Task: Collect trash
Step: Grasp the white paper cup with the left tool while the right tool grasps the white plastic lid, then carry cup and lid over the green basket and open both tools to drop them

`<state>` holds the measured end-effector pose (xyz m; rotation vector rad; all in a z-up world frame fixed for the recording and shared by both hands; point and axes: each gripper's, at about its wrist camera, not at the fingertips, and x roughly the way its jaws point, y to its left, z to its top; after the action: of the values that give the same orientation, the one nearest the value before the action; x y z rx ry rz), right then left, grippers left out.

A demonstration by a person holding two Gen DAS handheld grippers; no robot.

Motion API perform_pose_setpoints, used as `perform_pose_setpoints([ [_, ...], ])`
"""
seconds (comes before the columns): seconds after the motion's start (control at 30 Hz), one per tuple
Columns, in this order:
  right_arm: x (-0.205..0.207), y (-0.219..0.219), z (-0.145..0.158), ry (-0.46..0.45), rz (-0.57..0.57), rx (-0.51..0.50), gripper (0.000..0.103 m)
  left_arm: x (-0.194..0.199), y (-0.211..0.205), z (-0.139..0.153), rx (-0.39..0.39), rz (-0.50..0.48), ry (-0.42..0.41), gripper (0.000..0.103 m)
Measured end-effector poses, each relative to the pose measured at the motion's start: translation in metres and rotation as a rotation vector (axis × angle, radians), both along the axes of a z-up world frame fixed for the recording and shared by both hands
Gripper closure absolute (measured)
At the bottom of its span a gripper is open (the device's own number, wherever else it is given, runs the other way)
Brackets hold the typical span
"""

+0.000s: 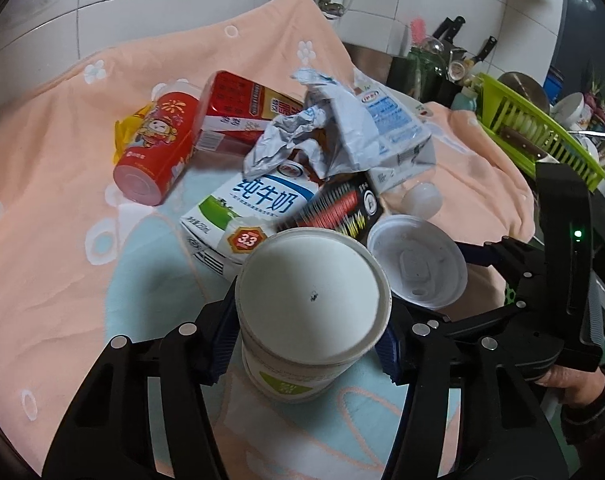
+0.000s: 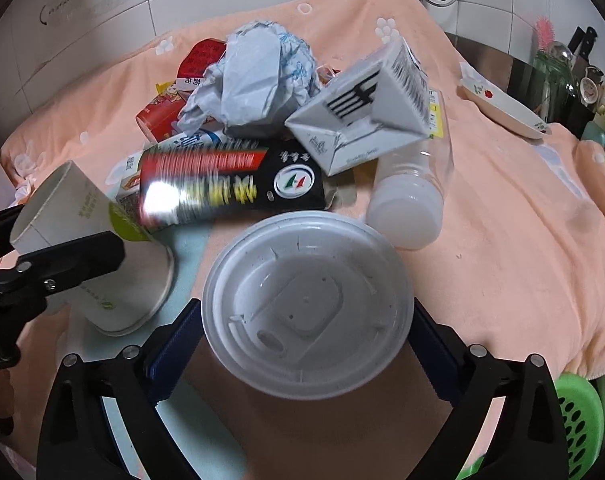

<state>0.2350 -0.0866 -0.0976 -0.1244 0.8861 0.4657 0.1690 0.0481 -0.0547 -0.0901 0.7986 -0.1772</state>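
- Left gripper (image 1: 308, 340): blue pads pressed on both sides of an upside-down paper cup (image 1: 312, 304) standing on the peach towel (image 1: 62, 168).
- Right gripper (image 2: 302, 344): pads clamped on the rim of a white lidded cup (image 2: 308, 300).
- Behind both: heap of trash; milk carton (image 1: 254, 204), black box (image 2: 230, 188), red can (image 1: 158, 148), crumpled wrapper (image 2: 254, 80).

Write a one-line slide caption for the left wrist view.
Left hand-held gripper closing on an upturned paper cup beside a white lid and piled cartons on a peach towel.
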Motion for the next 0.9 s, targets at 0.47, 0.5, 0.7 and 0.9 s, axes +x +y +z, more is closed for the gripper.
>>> perform_pose_setpoints([
  [0.47, -0.03, -0.022, 0.014, -0.016, -0.04, 0.075, 0.014, -0.027, -0.006, 0.018, -0.03, -0.026, -0.034, 0.046],
  [0.5, -0.037, -0.028, 0.016, -0.02, -0.048, 0.087, 0.014, -0.03, -0.006, 0.02, -0.034, -0.034, -0.037, 0.046],
  [0.7, -0.074, -0.072, 0.025, -0.039, -0.126, 0.127, 0.014, -0.045, -0.035, 0.032, -0.071, -0.109, -0.051, 0.046],
  [0.9, -0.106, -0.126, 0.02, -0.052, -0.244, 0.107, 0.013, -0.052, -0.087, 0.031, -0.089, -0.22, -0.035, 0.046],
])
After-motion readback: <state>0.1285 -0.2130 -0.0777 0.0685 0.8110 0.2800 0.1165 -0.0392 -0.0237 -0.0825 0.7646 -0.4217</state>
